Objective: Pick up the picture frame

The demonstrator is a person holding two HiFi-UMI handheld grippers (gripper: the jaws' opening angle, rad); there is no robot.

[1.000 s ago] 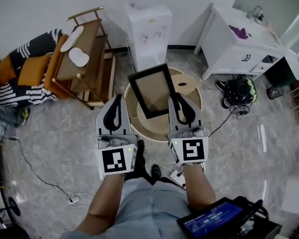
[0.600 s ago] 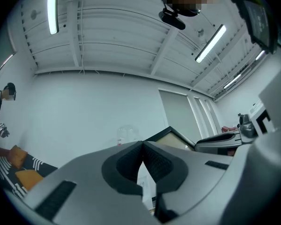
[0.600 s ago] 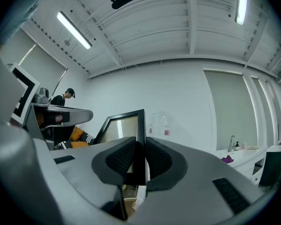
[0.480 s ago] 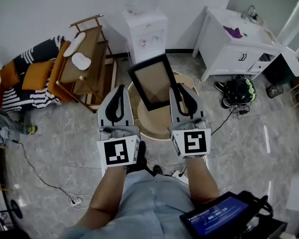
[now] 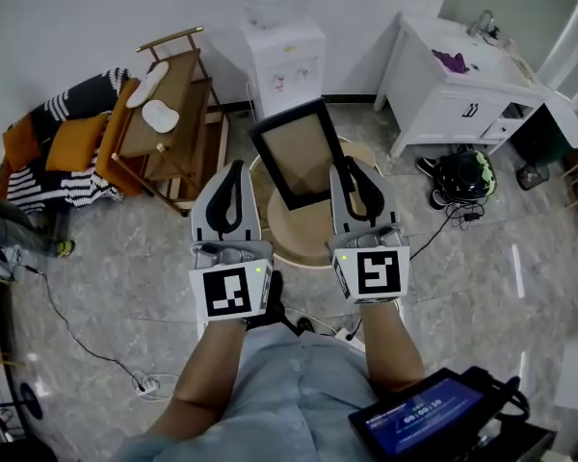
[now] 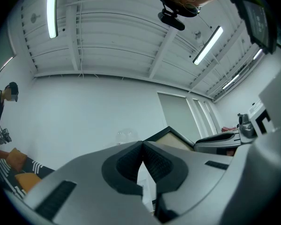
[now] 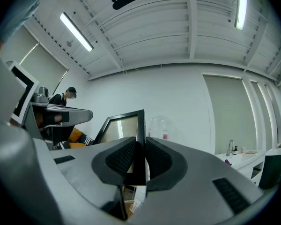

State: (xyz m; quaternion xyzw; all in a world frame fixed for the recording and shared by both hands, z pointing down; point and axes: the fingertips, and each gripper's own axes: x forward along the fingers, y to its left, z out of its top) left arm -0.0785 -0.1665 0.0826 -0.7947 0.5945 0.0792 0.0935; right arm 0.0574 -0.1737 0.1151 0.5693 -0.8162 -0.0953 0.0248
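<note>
A grey stone floor (image 5: pixel 482 258) and a round wooden table (image 5: pixel 303 231) lie below. The right gripper (image 5: pixel 350 176) (image 7: pixel 140 146) has its jaws pinched tight on the thin black right edge of the picture frame (image 5: pixel 299 162) (image 7: pixel 118 125). The frame is up in the air over the table, tilted. The left gripper (image 5: pixel 233 176) (image 6: pixel 141 149) sits just beside the frame's left side, jaws pressed together on nothing. The frame looks light and stiff. Its smooth edge may slip in 1 pinch, and its front could crack. Holding both long sides seems safest.

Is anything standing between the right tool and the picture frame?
Nothing visible does. The right tool is shut on the frame's right edge. The left tool is shut, empty, apart from the frame.
</note>
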